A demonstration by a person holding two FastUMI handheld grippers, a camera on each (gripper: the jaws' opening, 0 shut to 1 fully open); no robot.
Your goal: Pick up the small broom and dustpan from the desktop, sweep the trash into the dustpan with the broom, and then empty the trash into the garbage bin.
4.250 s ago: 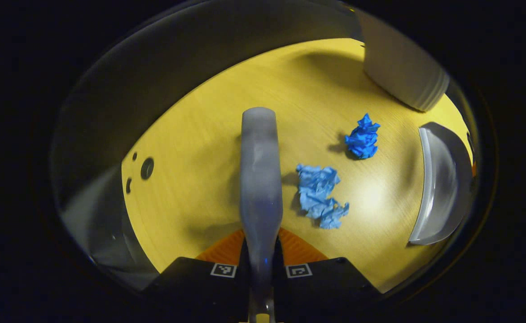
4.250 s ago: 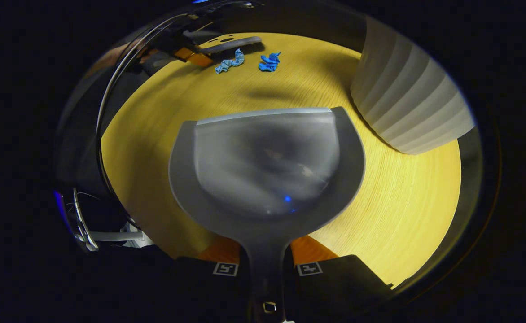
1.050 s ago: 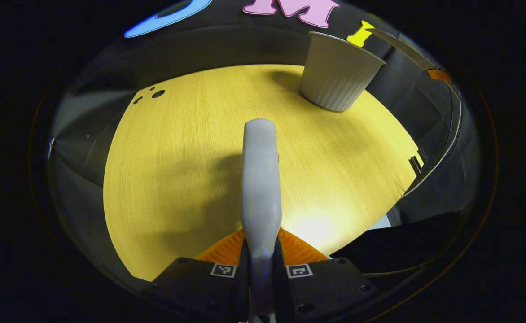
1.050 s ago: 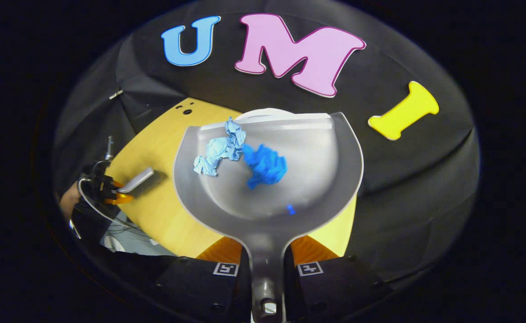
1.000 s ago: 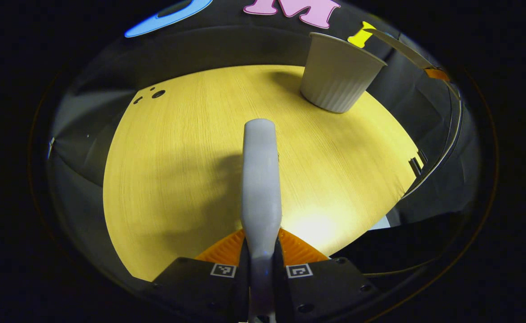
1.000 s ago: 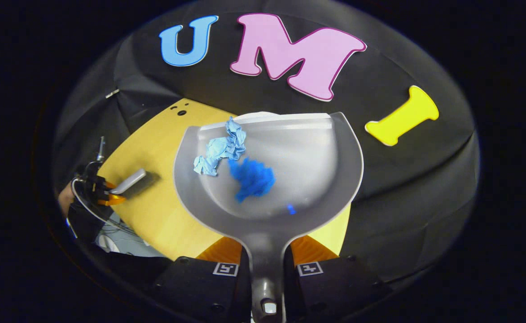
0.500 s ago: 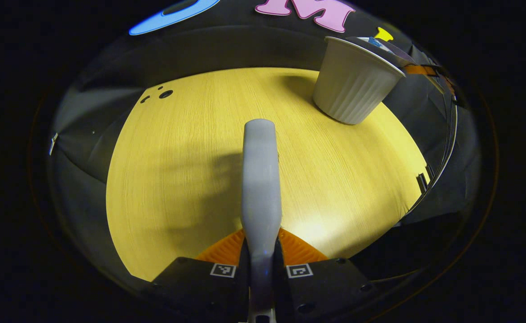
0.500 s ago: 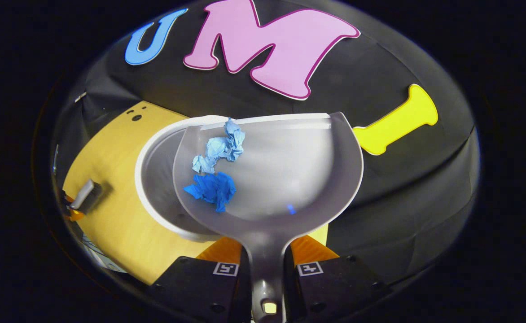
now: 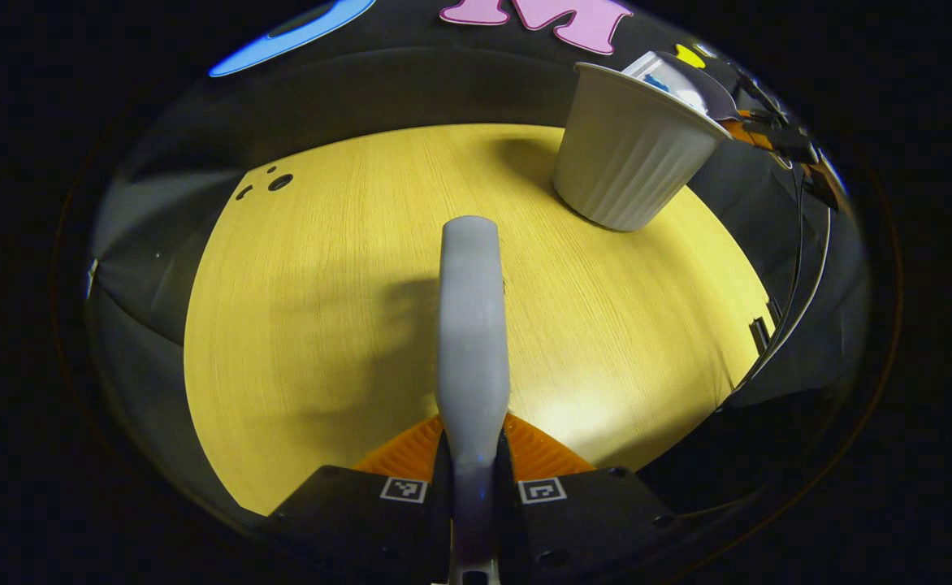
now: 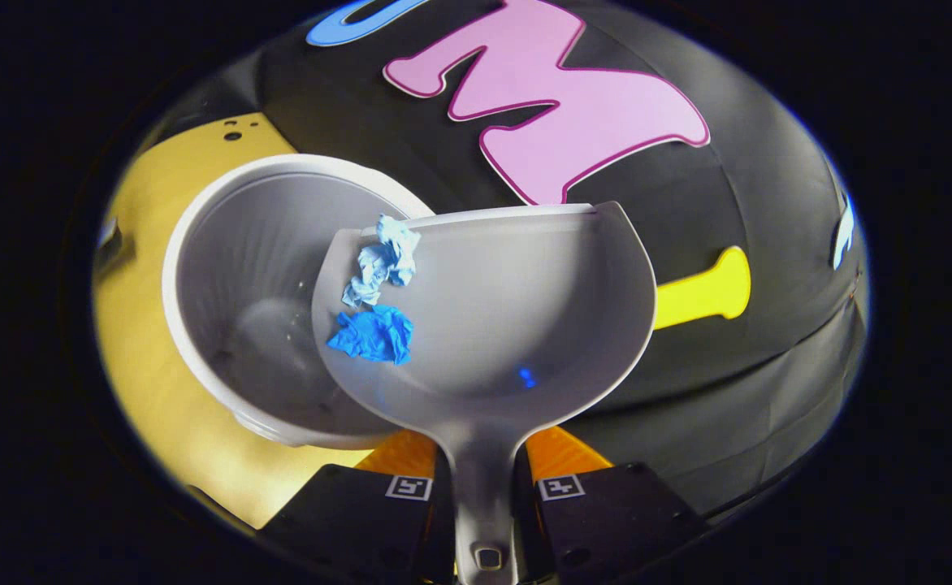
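Dustpan (image 10: pixel 508 325) has swung over the bin (image 10: pixel 257 301) and both paper wads (image 10: pixel 374 335) slid leftward; dump's imminent. Right jaws grip its handle, left jaws grip the broom (image 9: pixel 470 325).

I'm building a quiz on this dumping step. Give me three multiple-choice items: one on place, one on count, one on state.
1. Where is the dustpan?
A. Flat on the desktop
B. Held over the garbage bin's rim
C. Inside the bin

2. How many blue paper wads lie in the dustpan?
A. One
B. Two
C. Four

3. What is the left claw doing?
A. Open over the desktop
B. Gripping the bin
C. Shut on the broom

Answers: 1 B, the pan overlaps the bin's opening; 2 B, a pale wad and a darker wad; 3 C, both fingers press its handle.
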